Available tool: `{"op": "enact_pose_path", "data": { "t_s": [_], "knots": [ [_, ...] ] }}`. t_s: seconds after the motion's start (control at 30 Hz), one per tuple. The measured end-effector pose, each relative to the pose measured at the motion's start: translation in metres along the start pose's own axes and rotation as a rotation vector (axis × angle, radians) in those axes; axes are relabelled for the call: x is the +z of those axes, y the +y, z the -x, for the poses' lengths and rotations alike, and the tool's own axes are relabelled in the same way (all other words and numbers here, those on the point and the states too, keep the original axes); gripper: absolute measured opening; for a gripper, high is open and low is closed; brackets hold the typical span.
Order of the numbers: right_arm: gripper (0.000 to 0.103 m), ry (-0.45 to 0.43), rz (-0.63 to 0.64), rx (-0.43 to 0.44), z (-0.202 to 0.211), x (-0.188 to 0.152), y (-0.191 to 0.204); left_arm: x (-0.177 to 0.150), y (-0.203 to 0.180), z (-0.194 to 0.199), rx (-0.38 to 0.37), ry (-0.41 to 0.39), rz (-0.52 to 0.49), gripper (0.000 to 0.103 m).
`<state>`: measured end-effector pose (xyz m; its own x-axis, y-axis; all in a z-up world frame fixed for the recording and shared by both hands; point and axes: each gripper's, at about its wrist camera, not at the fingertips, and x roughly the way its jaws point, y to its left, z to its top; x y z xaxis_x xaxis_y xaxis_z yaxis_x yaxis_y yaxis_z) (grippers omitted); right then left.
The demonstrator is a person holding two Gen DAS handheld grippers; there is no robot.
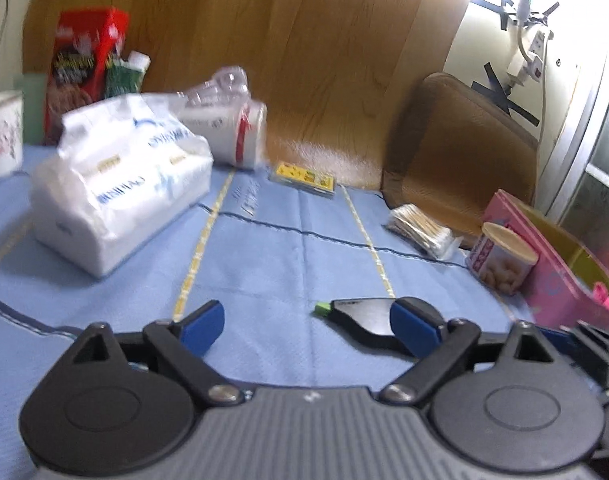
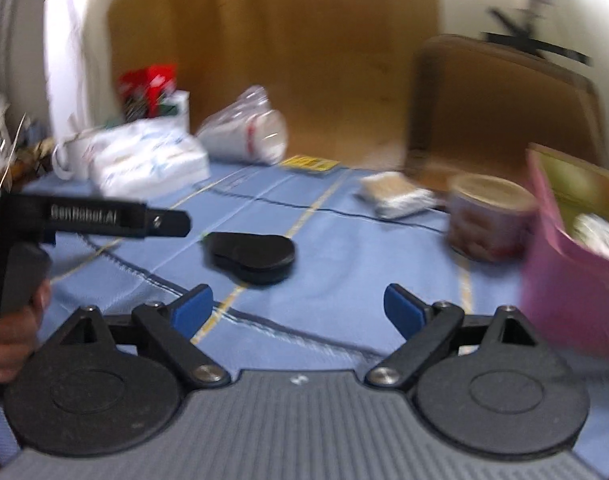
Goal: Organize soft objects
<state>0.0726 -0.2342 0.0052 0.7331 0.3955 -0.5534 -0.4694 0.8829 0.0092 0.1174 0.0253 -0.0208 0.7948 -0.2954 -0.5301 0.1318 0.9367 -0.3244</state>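
Left gripper point(image 1: 310, 326) hovering over blue-clothed bench point(image 1: 264, 248), jaws gaping wide, gripping nothing. Right gripper point(image 2: 298, 308) likewise spread, empty. Tissue pack point(image 1: 116, 184) lying far left on bench; pink box point(image 1: 552, 268) sitting at right edge.

The left gripper point(image 1: 310, 330) hovers over the blue cloth point(image 1: 264, 264), jaws spread wide with nothing between them. A black device point(image 1: 364, 316) lies just beyond its right fingertip. The tissue pack point(image 1: 116, 184) sits farther ahead to the left.
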Motion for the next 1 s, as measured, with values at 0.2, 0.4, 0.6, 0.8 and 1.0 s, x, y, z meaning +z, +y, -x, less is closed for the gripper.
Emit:
{"op": "enact_pose_path", "data": {
  "t_s": [0.2, 0.4, 0.6, 0.8, 1.0],
  "knots": [
    [0.095, 0.072, 0.088, 0.079, -0.043, 0.025, 0.000, 0.013, -0.005, -0.029, -0.120, 0.129, 0.060, 0.077],
    [0.065, 0.119, 0.069, 0.184, -0.056, 0.023, -0.004, 0.009, -0.017, -0.037, -0.175, 0.156, 0.078, 0.064],
    [0.052, 0.076, 0.023, 0.134, -0.034, 0.012, -0.005, 0.005, -0.033, -0.035, -0.187, 0.156, 0.082, 0.059],
    [0.052, -0.078, -0.045, 0.001, 0.017, 0.001, -0.030, 0.023, -0.100, -0.027, -0.281, 0.125, -0.054, 0.059],
    [0.052, -0.226, -0.030, -0.232, 0.065, 0.000, -0.072, 0.040, -0.198, -0.041, -0.394, 0.104, -0.209, 0.060]
  ]
}}
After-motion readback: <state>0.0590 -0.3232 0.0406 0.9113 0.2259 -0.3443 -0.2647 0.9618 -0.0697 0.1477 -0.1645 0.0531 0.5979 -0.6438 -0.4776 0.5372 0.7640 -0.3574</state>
